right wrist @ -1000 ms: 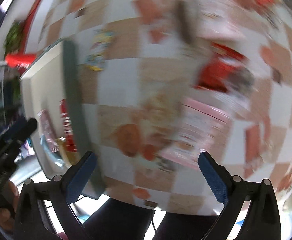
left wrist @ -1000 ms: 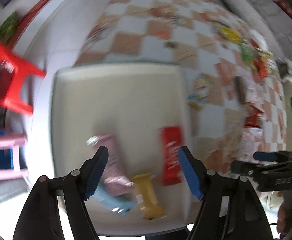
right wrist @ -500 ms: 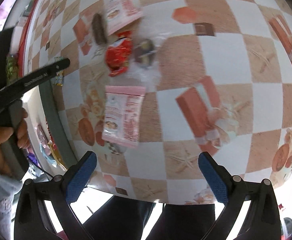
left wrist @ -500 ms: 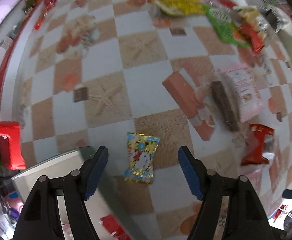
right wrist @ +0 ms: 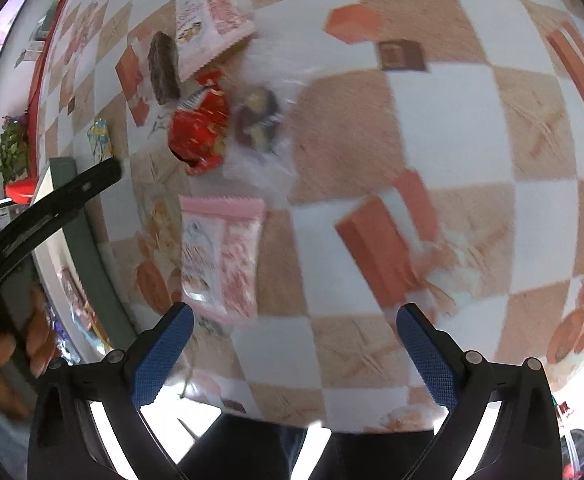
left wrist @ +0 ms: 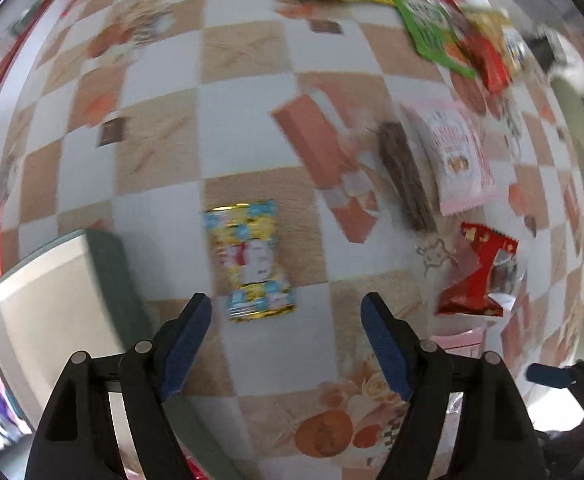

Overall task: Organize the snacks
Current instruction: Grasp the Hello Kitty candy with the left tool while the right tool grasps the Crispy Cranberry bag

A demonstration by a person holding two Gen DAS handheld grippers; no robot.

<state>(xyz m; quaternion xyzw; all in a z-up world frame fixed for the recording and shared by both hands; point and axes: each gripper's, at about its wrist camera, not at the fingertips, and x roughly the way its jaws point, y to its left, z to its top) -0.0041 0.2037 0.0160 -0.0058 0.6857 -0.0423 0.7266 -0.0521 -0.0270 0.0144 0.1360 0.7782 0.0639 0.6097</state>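
My left gripper (left wrist: 285,308) is open and empty, just short of a yellow-and-blue snack packet (left wrist: 251,256) lying on the checkered tablecloth. A grey tray (left wrist: 111,264) with a cream floor sits at its left. My right gripper (right wrist: 292,320) is open and empty above the cloth, with a pink snack bag (right wrist: 219,264) ahead to its left. A red packet (right wrist: 201,128), a clear-wrapped snack (right wrist: 257,120), a brown bar (right wrist: 163,66) and another pink bag (right wrist: 211,20) lie beyond. The tray (right wrist: 87,264) holds several packets.
A pile of green, yellow and red snack bags (left wrist: 444,32) lies at the far right of the table. The red packet (left wrist: 476,272), brown bar (left wrist: 404,176) and pink bag (left wrist: 456,156) lie right of my left gripper. A red stool (right wrist: 19,188) stands beyond the table.
My left gripper swung from over the tray out to the cloth and closed in on the yellow-and-blue packet. My right gripper moved nearer the pink bag. Both stayed open.
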